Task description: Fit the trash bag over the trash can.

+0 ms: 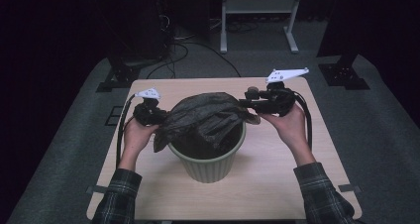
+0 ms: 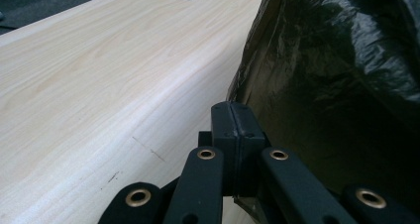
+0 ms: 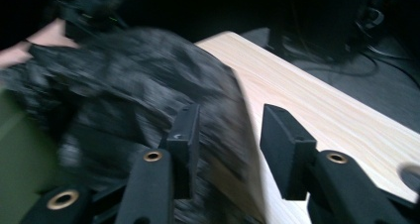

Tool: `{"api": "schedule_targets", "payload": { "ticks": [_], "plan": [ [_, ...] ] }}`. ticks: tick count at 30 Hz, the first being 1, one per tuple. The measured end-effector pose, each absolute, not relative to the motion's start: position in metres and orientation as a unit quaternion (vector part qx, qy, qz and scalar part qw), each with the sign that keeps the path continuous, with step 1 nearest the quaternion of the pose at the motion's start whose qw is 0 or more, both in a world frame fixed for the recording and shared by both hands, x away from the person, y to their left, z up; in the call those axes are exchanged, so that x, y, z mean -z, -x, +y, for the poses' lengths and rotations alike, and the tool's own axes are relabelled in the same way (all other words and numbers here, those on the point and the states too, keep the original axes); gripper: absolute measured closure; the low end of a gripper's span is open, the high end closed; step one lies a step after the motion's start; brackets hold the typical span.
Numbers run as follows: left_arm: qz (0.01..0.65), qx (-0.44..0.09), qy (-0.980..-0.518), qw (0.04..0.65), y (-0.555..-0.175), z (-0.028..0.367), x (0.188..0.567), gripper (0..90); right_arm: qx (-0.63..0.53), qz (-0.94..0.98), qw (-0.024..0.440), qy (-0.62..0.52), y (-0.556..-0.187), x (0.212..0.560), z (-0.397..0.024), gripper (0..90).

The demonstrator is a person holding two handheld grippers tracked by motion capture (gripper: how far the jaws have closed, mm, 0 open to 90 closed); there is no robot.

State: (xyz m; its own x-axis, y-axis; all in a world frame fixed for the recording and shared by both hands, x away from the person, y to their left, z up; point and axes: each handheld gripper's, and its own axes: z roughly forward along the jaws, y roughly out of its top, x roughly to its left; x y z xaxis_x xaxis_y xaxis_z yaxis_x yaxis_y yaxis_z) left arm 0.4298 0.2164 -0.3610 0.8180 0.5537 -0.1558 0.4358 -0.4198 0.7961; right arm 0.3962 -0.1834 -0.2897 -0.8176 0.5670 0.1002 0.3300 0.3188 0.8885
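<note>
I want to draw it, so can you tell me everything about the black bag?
The bag is thin, crinkly black plastic, shiny where light hits it. It lies crumpled and spread over the open top of the green bin, with one flap hanging down over the rim on the left and a fold sagging inside. The left gripper is shut on its left edge. The right gripper stands open at its right edge, not pinching it. The bin stands on the table.

high: above, forward-down | gripper views: close, right blurry | shared: bag (image 1: 208, 116)
</note>
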Motion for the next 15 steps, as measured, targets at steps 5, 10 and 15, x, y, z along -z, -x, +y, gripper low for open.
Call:
{"api": "schedule_targets", "payload": {
  "ticks": [5, 10, 15],
  "plan": [
    [0.294, -0.065, -0.841, 0.451, -0.430, 0.216, 0.360, 89.8, -0.509, 0.815, 0.108, -0.256, -0.391, 0.286, -0.165, 52.5],
    [0.292, -0.065, -0.842, 0.450, -0.430, 0.216, 0.360, 89.8, -0.495, 0.823, 0.106, -0.260, -0.397, 0.292, -0.155, 52.3],
    [0.292, -0.063, -0.841, 0.451, -0.430, 0.216, 0.359, 89.8, -0.498, 0.819, 0.105, -0.265, -0.399, 0.296, -0.156, 80.3]
  ]
}}
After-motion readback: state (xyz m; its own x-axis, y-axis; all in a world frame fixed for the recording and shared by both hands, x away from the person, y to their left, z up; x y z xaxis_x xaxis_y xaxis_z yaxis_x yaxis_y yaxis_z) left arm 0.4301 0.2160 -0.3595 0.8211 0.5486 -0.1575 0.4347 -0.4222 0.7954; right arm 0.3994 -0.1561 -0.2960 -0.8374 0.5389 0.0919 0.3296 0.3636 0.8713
